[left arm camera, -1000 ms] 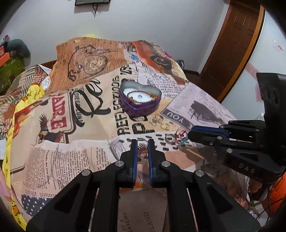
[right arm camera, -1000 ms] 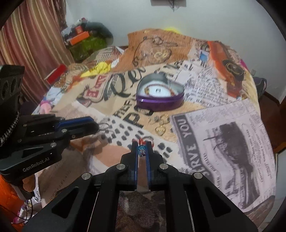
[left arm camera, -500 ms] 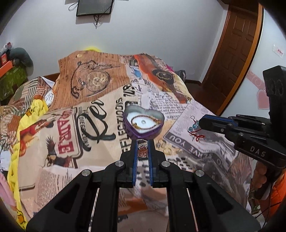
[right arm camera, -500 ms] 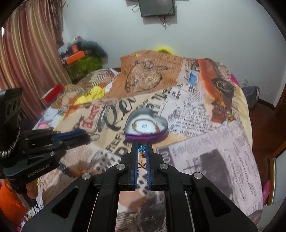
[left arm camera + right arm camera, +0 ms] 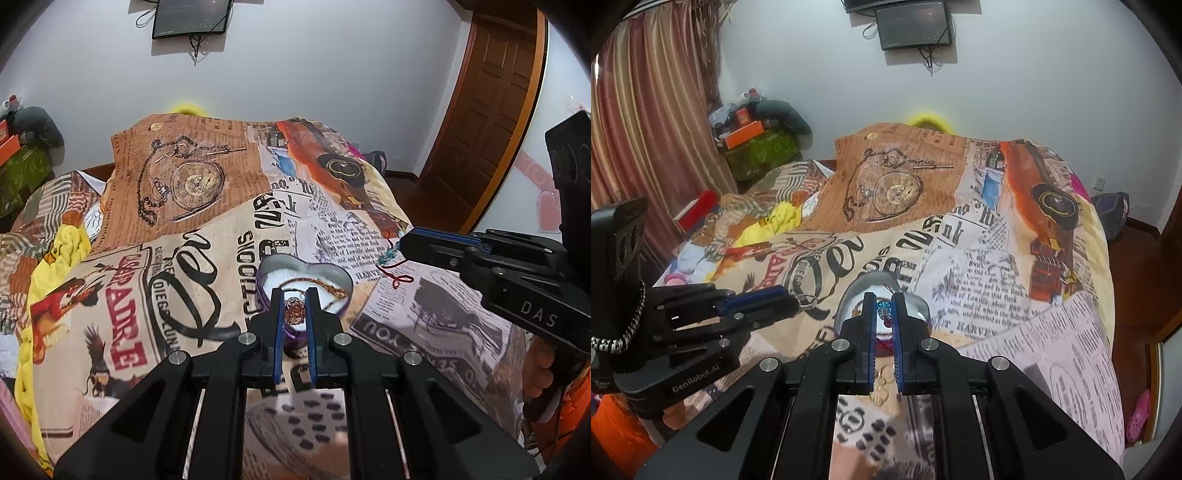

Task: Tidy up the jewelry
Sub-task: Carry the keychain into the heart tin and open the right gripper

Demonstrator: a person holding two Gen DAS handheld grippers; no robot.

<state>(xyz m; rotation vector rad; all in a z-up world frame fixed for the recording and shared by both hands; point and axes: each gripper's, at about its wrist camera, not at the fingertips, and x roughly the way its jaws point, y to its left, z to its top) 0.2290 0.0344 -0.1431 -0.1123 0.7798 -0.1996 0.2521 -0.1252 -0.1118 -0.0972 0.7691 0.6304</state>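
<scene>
A purple heart-shaped tin (image 5: 327, 270) with a white lining lies open on the newspaper-print bedspread (image 5: 207, 206). A gold chain (image 5: 328, 287) lies inside it. My left gripper (image 5: 294, 292) is shut on a ring with a pink-orange stone (image 5: 294, 312), held just in front of the tin. My right gripper (image 5: 884, 296) is shut on a red string bracelet with a teal bead (image 5: 884, 308), also hanging before the tin (image 5: 854, 292). From the left wrist, the right gripper (image 5: 405, 242) shows at the right with the bracelet (image 5: 391, 260) dangling. The left gripper (image 5: 793, 301) shows at the left with the ring (image 5: 808, 300).
Several small gold rings (image 5: 881, 384) lie on the bedspread under my right fingers. A yellow cloth (image 5: 59, 258) is bunched at the bed's left edge. A wooden door (image 5: 487, 122) stands at the right, a curtain (image 5: 653, 122) at the left, a screen (image 5: 912, 27) on the wall.
Both grippers have risen off the bedspread and moved toward the heart tin, carrying the ring and the bracelet. The tin now sits right behind both pairs of fingertips.
</scene>
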